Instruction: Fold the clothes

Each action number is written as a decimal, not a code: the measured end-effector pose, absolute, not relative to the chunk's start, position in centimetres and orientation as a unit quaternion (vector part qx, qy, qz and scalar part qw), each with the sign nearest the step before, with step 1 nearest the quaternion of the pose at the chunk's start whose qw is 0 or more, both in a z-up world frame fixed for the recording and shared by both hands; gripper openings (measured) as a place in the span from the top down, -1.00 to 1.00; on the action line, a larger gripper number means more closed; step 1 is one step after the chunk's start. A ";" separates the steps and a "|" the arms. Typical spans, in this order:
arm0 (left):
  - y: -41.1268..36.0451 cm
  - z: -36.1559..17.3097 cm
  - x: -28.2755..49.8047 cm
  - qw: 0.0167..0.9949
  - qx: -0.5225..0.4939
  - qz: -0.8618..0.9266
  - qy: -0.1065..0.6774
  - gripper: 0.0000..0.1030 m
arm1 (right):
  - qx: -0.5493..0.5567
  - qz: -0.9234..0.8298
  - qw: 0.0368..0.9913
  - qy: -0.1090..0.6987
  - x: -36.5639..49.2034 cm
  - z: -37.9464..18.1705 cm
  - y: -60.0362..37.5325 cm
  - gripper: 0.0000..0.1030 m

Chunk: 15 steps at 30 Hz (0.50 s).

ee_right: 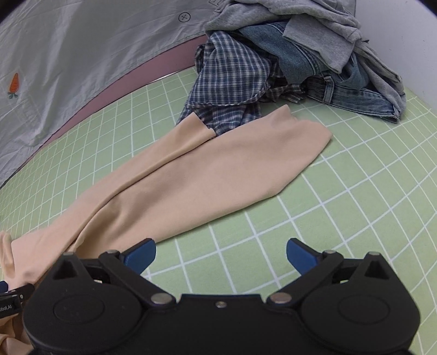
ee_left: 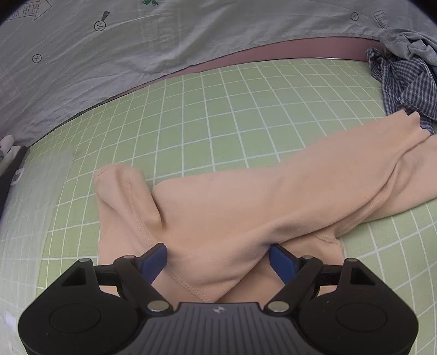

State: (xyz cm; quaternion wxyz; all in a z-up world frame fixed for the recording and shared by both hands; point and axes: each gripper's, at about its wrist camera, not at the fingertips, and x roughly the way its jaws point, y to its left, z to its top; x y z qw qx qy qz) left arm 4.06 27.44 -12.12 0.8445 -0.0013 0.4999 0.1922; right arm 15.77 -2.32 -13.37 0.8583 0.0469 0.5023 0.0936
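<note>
Reading "HERE" inside an arrow outline on the wrinkled pale grey printed sheet [ee_left: 164, 38], beside crossed-circle marks and an orange carrot motif; partial ".AI" lettering at a black device edge [ee_right: 11, 307]. Left gripper [ee_left: 218, 256] tilted steeply down, blue pads spread around a raised fold of the soft peach stretch-knit garment [ee_left: 245, 202], apparently unclenched. Right gripper [ee_right: 221, 252] released wide over the green white-gridded mat [ee_right: 355, 218], garment leg just beside. Crumpled navy checked shirt [ee_right: 232, 79], blue denim jeans [ee_right: 355, 95], grey sweatshirt [ee_right: 314, 24] heaped beyond
</note>
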 end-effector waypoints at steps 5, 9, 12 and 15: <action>29.7 -11.4 3.2 0.860 -0.092 0.198 0.462 0.61 | 0.029 0.072 0.845 0.530 17.2 -15.1 -2.0 -1.00; 32.0 -8.8 1.9 0.875 -0.149 0.235 0.397 0.73 | 0.019 0.077 0.839 0.538 17.1 -15.6 -1.2 -1.00; 34.2 -6.6 0.6 0.879 -0.186 0.276 0.340 0.82 | -0.020 0.086 0.839 0.537 16.7 -15.8 0.0 -1.00; 37.5 -5.2 -1.7 0.869 -0.212 0.343 0.287 0.84 | -0.044 0.091 0.839 0.535 16.5 -15.9 0.8 -1.00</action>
